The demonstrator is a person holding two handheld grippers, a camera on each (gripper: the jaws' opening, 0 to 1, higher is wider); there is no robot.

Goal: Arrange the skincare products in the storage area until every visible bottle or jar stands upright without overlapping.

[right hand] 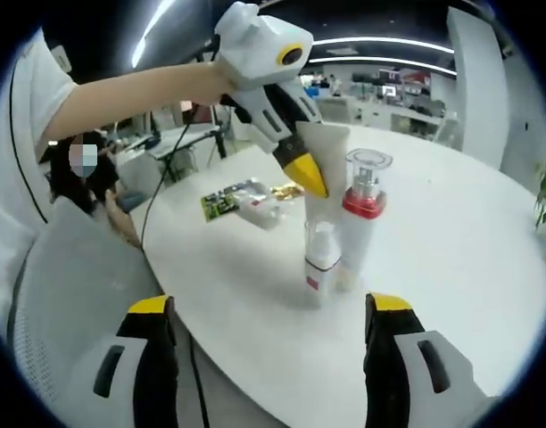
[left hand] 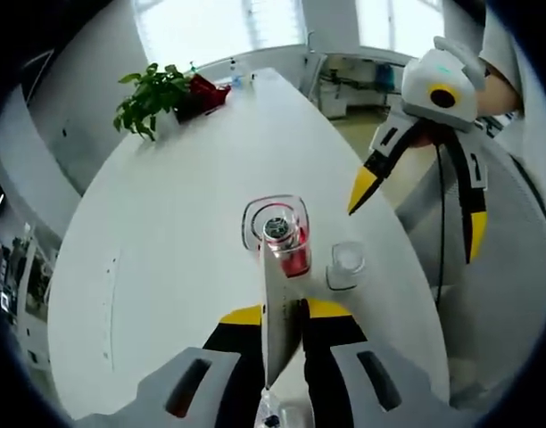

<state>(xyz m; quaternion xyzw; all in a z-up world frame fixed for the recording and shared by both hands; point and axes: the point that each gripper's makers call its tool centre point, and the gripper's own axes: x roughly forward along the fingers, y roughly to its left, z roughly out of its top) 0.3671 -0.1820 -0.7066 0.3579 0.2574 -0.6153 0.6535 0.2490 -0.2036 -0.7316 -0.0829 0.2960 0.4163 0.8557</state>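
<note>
Because the left gripper (right hand: 305,175) is clamped on the flat crimped end of a pale tube (right hand: 325,156), that soft tube hangs or leans from its thinnest, most bendable part, right beside the pump bottle (right hand: 362,214) with its red collar and clear cap. In the left gripper view the tube (left hand: 279,312) runs straight out between the yellow-tipped jaws toward the pump bottle (left hand: 285,236), with a small clear-capped bottle (left hand: 345,265) just beside it on the white table (left hand: 166,232). The right gripper (right hand: 268,312) hovers spread and empty, near the table edge in front of the small bottle (right hand: 321,259). I judge the tube light and squashy, likely to tip if stood on its cap; a hold lower on its body would steady it. The two bottles look rigid, smooth and top-heavy, so grasp them at mid-body, not by the caps. A plant (left hand: 153,96) and some packets (right hand: 242,201) lie well apart.
</note>
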